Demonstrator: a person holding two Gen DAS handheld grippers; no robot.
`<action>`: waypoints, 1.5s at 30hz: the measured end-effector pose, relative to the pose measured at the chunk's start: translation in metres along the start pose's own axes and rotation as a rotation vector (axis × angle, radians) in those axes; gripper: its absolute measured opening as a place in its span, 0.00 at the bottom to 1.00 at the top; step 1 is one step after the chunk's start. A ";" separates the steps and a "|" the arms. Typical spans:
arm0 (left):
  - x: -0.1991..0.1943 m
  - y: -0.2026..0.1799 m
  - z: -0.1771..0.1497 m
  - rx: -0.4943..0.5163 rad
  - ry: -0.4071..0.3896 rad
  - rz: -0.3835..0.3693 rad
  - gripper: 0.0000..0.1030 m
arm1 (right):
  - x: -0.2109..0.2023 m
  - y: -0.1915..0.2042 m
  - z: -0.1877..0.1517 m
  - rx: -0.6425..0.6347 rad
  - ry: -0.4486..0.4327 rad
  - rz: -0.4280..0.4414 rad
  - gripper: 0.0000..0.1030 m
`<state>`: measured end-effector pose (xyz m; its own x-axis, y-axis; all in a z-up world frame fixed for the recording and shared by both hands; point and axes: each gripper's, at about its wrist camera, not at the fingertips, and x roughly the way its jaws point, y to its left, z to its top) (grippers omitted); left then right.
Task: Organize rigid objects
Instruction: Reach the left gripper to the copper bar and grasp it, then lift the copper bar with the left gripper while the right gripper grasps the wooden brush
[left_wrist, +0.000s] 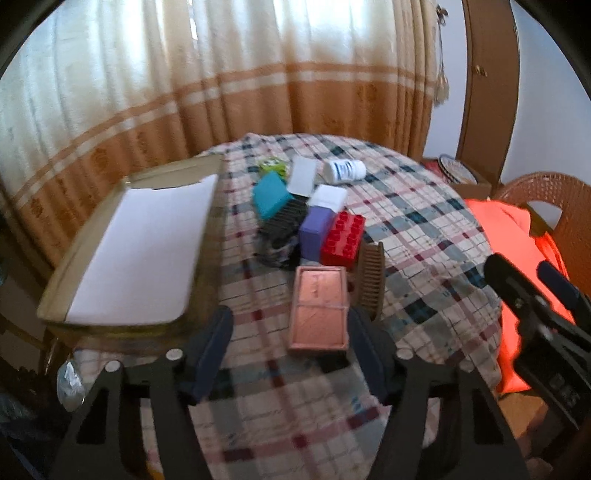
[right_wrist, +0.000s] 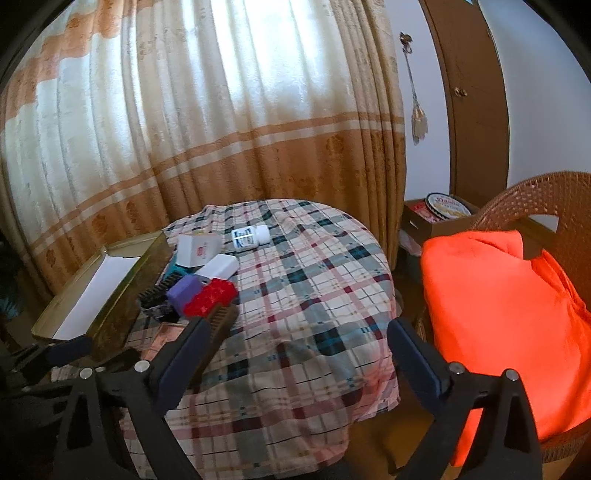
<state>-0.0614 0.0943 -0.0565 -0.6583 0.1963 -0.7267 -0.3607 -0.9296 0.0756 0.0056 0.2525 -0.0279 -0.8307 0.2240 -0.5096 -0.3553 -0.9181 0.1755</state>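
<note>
Presently left gripper (left_wrist: 291, 354) stands part open, jaws straddling the near end of the pink case (left_wrist: 319, 308), pads not visibly pressing. Case lies at 6 o'clock of the pile, brown comb (left_wrist: 371, 282) touching at its 3 o'clock. Risk: right finger catches the comb, dragging both. Right gripper (right_wrist: 295, 365) spread wide, empty. Tin box (left_wrist: 59, 291) waits at 9 o'clock.

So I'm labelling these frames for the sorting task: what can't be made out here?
- Pink case: left wrist view is blurred; pad contact unclear. In the right wrist view, the gripper finger hides most of it.
- White bottle: label too small to read.
- Tin box: far wall blocks its interior corner.
- Black patterned item: buried under blocks.
</note>
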 end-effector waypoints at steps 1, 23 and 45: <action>0.007 -0.003 0.003 0.006 0.017 -0.013 0.51 | 0.001 -0.003 -0.001 0.006 0.002 -0.002 0.95; 0.053 0.002 0.007 -0.050 0.168 -0.050 0.50 | 0.029 -0.032 0.000 0.093 0.085 -0.012 0.95; 0.039 -0.003 0.020 0.011 0.066 -0.099 0.44 | 0.029 -0.003 0.011 0.026 0.114 -0.025 0.95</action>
<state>-0.0988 0.1110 -0.0715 -0.5741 0.2659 -0.7744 -0.4294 -0.9031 0.0082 -0.0219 0.2656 -0.0335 -0.7677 0.2064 -0.6066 -0.3873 -0.9036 0.1828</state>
